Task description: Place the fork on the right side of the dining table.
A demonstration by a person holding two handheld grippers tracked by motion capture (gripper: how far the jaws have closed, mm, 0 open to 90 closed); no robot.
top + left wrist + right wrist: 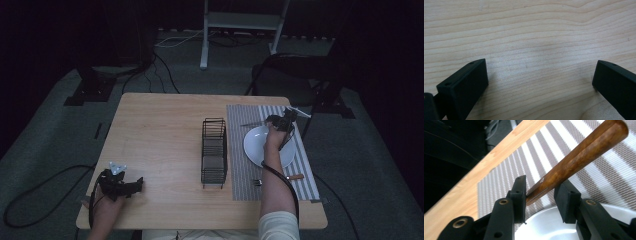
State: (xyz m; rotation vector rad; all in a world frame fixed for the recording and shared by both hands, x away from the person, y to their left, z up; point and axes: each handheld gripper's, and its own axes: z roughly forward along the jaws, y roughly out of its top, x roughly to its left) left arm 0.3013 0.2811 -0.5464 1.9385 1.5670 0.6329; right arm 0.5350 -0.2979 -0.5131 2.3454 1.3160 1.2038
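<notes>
Right tool (541,195) is over the far rim of the white plate (544,226) on the striped placemat (506,180), jaws parted around a wooden-handled knife (579,152). The handle touches one jaw and the other stands clear, so it's loose. Best let it settle flat on the mat beside the plate, then back off straight. Left tool (539,82) rests apart on the bare bench (529,30), nothing in it.

The high view looks forward and down over the whole table (160,145). The gripper views sit close above tabletop and striped placemat (509,170), both also visible from above.
</notes>
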